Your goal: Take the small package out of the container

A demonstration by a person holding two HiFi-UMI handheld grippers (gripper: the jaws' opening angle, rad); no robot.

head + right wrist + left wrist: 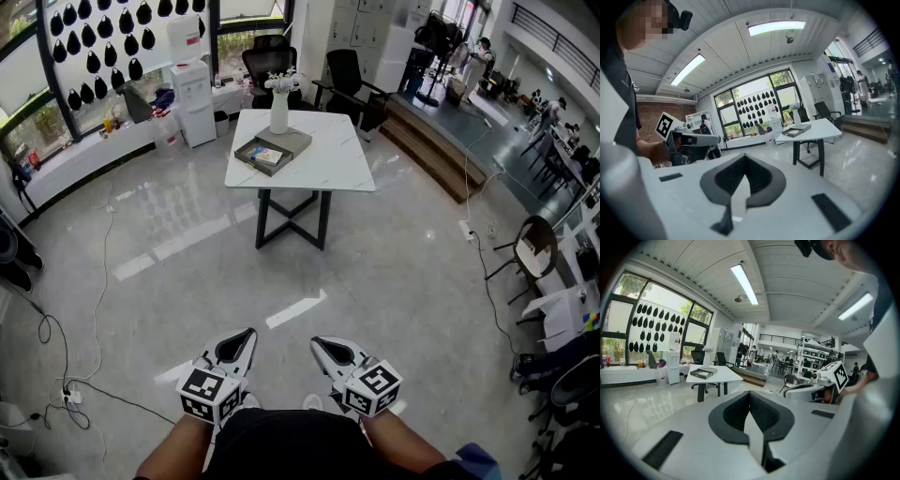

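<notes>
A flat grey container point(284, 144) lies on the white table point(323, 173) across the room, beside a white vase point(279, 111). Inside it rests a small package point(266, 157) with a blue and yellow face. Both grippers hang low by the person's body, far from the table. My left gripper point(246, 336) has its jaws together and holds nothing. My right gripper point(319, 343) likewise stands shut and empty. In the left gripper view the jaw tips point(750, 395) meet, with the container point(704, 373) far off. The right gripper view shows its jaws point(745, 157) closed and the container point(797, 131) distant.
Shiny grey floor lies between me and the table. Two black office chairs point(349, 77) stand behind it, a water dispenser point(194, 99) at the back left. Cables point(58, 380) trail over the floor at left. A raised step point(439, 142) and a chair point(531, 246) are at right.
</notes>
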